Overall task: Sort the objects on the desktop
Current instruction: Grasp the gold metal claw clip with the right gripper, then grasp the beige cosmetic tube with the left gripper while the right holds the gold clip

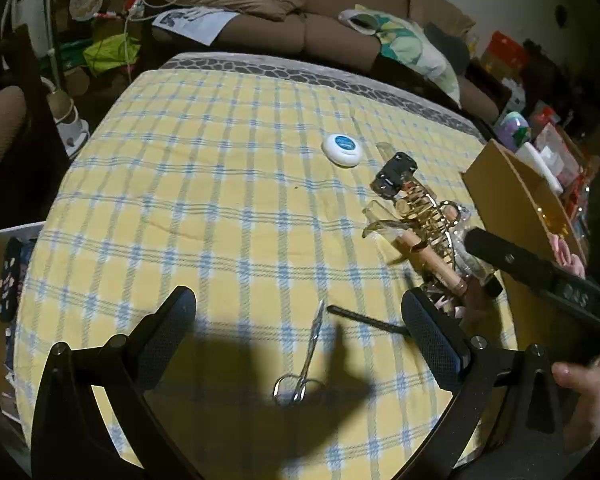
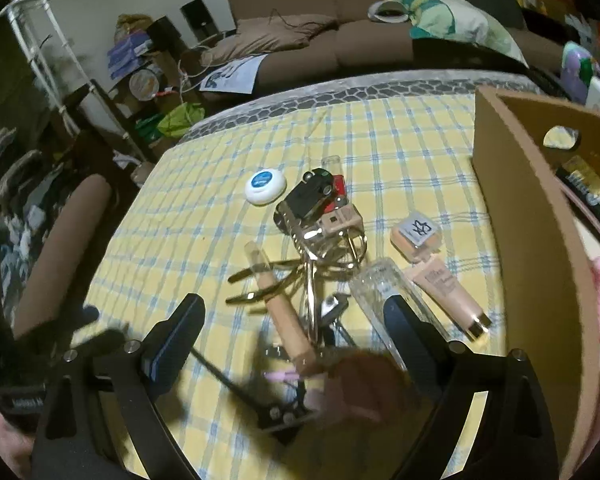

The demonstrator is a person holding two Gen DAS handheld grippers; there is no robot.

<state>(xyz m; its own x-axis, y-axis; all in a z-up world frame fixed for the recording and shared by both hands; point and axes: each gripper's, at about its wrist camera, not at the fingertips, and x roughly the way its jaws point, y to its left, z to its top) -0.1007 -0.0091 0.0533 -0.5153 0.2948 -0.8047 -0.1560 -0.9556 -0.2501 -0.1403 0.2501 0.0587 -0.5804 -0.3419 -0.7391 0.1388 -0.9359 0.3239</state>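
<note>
From the left wrist, the left gripper (image 1: 298, 328) hangs with fingers wide apart and nothing between them over a yellow-and-blue checked cloth (image 1: 204, 184); small scissors (image 1: 306, 364) lie on the cloth between the fingers, a thin dark stick (image 1: 364, 320) just beside the right finger. A white round case with a blue label (image 1: 343, 149), its writing too small to read, sits alone mid-table with open cloth to its left. The heap of cosmetics (image 1: 420, 216) lies near the brown cardboard box (image 1: 512, 196) at the table's right edge, a brown sofa (image 1: 300, 20) behind. From the right wrist, the right gripper (image 2: 294, 320) hovers with fingers spread wide and empty over the heap: a gold eyelash curler (image 2: 320, 252), a beige tube (image 2: 452, 296) with illegible print, a small cube (image 2: 416, 236) bearing a leaf-like mark, a clear bottle (image 2: 380, 288). The box wall rises just right of them.
</note>
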